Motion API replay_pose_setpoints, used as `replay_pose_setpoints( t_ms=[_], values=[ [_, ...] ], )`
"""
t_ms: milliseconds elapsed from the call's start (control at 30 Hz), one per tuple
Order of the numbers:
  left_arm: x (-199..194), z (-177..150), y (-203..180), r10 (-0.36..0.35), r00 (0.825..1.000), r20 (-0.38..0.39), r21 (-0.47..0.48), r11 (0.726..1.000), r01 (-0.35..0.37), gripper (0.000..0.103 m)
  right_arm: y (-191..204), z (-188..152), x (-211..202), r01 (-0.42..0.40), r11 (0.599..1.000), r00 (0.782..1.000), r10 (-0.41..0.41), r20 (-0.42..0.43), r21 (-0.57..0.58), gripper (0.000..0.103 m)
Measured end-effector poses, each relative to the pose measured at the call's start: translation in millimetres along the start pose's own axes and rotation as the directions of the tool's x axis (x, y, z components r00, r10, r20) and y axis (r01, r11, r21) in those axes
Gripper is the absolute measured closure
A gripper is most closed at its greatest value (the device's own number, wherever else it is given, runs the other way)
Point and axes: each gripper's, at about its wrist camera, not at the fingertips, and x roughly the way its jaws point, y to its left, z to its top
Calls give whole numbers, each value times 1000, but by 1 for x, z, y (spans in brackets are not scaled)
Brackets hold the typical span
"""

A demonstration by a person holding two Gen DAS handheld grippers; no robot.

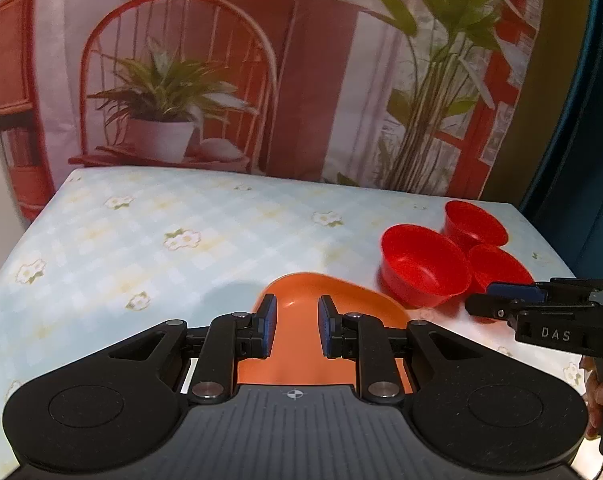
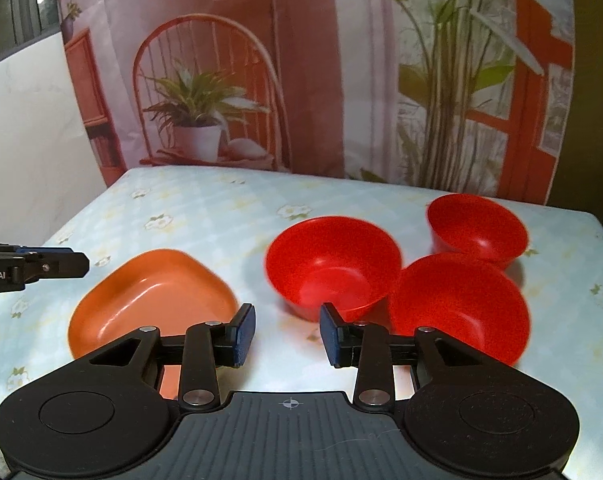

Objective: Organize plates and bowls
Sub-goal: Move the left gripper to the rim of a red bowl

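Observation:
An orange plate (image 2: 149,300) lies on the table at the left; it also shows in the left wrist view (image 1: 329,300). Three red bowls stand to its right: a middle bowl (image 2: 333,264), a near right bowl (image 2: 461,312) and a far right bowl (image 2: 477,228). In the left wrist view they sit at the right (image 1: 425,268). My left gripper (image 1: 297,322) is open, its fingers over the orange plate, holding nothing. My right gripper (image 2: 287,330) is open and empty, above the table between the plate and the middle bowl.
The table (image 2: 205,208) has a pale blue checked cloth with flowers. A printed backdrop (image 2: 301,80) of a chair and plants hangs behind its far edge. The right gripper shows from the side in the left wrist view (image 1: 513,300).

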Motion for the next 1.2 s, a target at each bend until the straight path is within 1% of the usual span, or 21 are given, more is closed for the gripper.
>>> replay_pose_setpoints(
  t_ms=[500,767,1200],
  values=[
    [14,26,-42,-46,999,27,63,997,44,80,-55,18,-16,43,999,999,-44,29,13,70],
    [24,37,-60,-70,997,35,77,995,67,80,-85,27,-21,75,997,996,-76,35,36,70],
    [37,53,-81,-86,996,34,99,992,82,80,-115,37,-28,80,995,995,-84,61,66,70]
  ],
)
